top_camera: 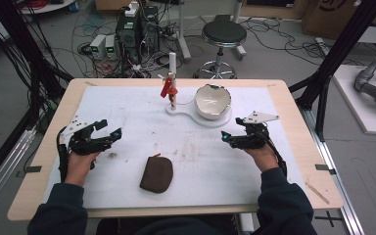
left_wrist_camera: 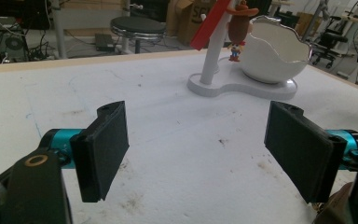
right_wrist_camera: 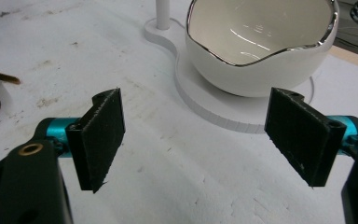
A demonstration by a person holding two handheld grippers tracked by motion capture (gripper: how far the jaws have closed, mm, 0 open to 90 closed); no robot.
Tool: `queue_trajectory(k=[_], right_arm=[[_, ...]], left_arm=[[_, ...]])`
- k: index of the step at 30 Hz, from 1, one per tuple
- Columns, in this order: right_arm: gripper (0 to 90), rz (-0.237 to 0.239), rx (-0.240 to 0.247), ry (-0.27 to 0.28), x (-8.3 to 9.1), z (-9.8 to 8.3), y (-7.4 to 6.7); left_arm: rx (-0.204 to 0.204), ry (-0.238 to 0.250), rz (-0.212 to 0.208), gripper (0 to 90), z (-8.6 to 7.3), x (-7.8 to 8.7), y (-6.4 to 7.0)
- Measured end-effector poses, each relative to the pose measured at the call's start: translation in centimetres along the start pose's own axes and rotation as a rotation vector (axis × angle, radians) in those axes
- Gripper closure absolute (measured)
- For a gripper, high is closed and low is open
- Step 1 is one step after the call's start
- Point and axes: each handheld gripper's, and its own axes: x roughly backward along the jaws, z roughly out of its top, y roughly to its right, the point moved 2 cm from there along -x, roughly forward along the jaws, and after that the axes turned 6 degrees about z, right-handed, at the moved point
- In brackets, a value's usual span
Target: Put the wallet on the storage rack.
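At the left of the high view, the left gripper [top_camera: 108, 133] rests low over the white sheet of the worktop [top_camera: 127, 112], held in the person's left hand [top_camera: 81, 161], its jaws spread with nothing between them. In the left gripper view the two black pads stand wide apart over bare, lightly stained sheet, and beyond them, in the upper right of that frame, rise the white stand [left_wrist_camera: 242, 86] with its post, a red tag [left_wrist_camera: 209, 25] and a small hanging figure [left_wrist_camera: 240, 25].

Lower centre in the high view lies a brown zip pouch [top_camera: 156, 174], flat on the sheet, well apart from both grippers and nearer the person's edge of the worktop. A sliver of it, with its brass zip pull, shows at the far left edge of the right gripper view.

Upper centre of the high view, the stand's thin post carries the red tag, and just to its right the white bowl [top_camera: 213, 100] with a wavy, silver-edged rim sits on the stand's round base. The bowl looks empty in the right gripper view, where it takes up the upper right of the frame.

At the right of the high view, the right gripper [top_camera: 227, 138] sits in the person's right hand [top_camera: 262, 154], pointing left, just below the bowl and stand. Its jaws are spread wide; between them is only bare white sheet, with the edge of the stand's base close ahead of the pads. The grey three-cornered plate on top of it points toward the upper right.
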Motion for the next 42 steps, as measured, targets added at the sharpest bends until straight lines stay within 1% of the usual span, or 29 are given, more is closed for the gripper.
queue_trajectory(k=[2, 5, 7, 10, 12, 14, 16, 17, 20, 21, 24, 25, 28, 29, 31, 33, 34, 35, 36, 38, 39, 40, 41, 42], right_arm=[[20.4, -0.003, -0.011, 0.003, 0.0, 0.0, 0.0], [20.4, 0.003, -0.007, -0.011, -0.2, -0.1, -0.2], [20.4, -0.002, 0.003, -0.023, -0.4, -0.2, -0.3], [20.4, 0.000, 0.003, -0.030, -0.5, -0.2, -0.3], [20.4, 0.006, -0.002, -0.027, -0.5, -0.2, -0.3], [20.4, 0.006, 0.005, -0.020, -0.4, -0.1, -0.3], [20.3, 0.009, 0.001, -0.015, -0.4, -0.1, -0.4], [20.4, 0.010, 0.009, -0.017, -0.5, -0.1, -0.3], [20.4, 0.018, 0.010, -0.027, -0.8, -0.1, -0.3], [20.4, 0.024, 0.012, -0.029, -1.1, -0.1, -0.3], [20.4, 0.028, 0.010, -0.027, -1.2, 0.0, -0.3], [20.4, 0.030, 0.004, -0.026, -1.3, 0.0, -0.3], [20.4, 0.032, 0.007, -0.027, -1.3, 0.0, -0.3], [20.4, 0.031, 0.004, -0.027, -1.3, 0.0, -0.3], [20.4, 0.035, -0.001, -0.028, -1.3, 0.0, -0.3], [20.4, 0.035, 0.005, -0.029, -1.4, 0.0, -0.4], [20.4, 0.035, 0.005, -0.029, -1.4, 0.0, -0.4], [20.4, 0.038, 0.008, -0.031, -1.4, 0.0, -0.5], [20.4, 0.037, 0.009, -0.033, -1.4, 0.0, -0.5], [20.4, 0.037, 0.009, -0.032, -1.4, 0.1, -0.6], [20.4, 0.038, 0.010, -0.030, -1.4, 0.0, -0.5], [20.4, 0.036, 0.002, -0.031, -1.4, 0.0, -0.5], [20.4, 0.036, 0.002, -0.031, -1.4, 0.0, -0.5], [20.4, 0.039, 0.006, -0.033, -1.5, 0.0, -0.4]], left_arm=[[-0.004, -0.008, -0.001, 21.5, -0.1, -0.1, -0.1], [0.004, 0.003, -0.006, 21.5, 0.0, 0.0, 0.1], [-0.007, -0.001, -0.014, 21.5, 0.1, 0.0, 0.1], [-0.013, -0.011, -0.040, 21.5, 0.2, 0.1, 0.7], [-0.029, -0.020, -0.071, 21.3, 0.2, 0.2, 1.4], [-0.029, -0.030, -0.122, 20.2, 0.0, 0.1, 2.4], [-0.042, -0.038, -0.171, 19.1, -0.1, -0.1, 3.7], [-0.054, -0.050, -0.206, 18.5, -0.3, -0.3, 4.6], [-0.088, -0.086, -0.267, 18.5, -0.7, -0.4, 6.5], [-0.110, -0.106, -0.285, 18.5, -1.0, -0.5, 7.2], [-0.140, -0.145, -0.319, 18.5, -1.8, -0.6, 8.6], [-0.150, -0.158, -0.324, 18.5, -2.0, -0.7, 9.0], [-0.183, -0.204, -0.316, 18.5, -2.6, -1.2, 9.6], [-0.187, -0.226, -0.305, 18.5, -2.9, -1.4, 9.7], [-0.178, -0.262, -0.278, 18.5, -3.3, -1.8, 9.5], [-0.161, -0.317, -0.238, 19.7, -3.7, -2.3, 9.2], [-0.147, -0.340, -0.226, 19.7, -3.9, -2.6, 9.1], [-0.135, -0.365, -0.222, 20.6, -4.1, -2.9, 9.0], [-0.106, -0.379, -0.231, 21.6, -4.2, -3.1, 8.8], [-0.084, -0.388, -0.251, 23.1, -4.2, -3.2, 8.7], [-0.072, -0.392, -0.283, 26.9, -4.3, -3.2, 8.7], [-0.040, -0.405, -0.324, 38.0, -4.3, -3.2, 8.6], [-0.040, -0.405, -0.324, 42.6, -4.3, -3.2, 8.6], [-0.016, -0.416, -0.347, 46.7, -4.4, -3.3, 8.5]])
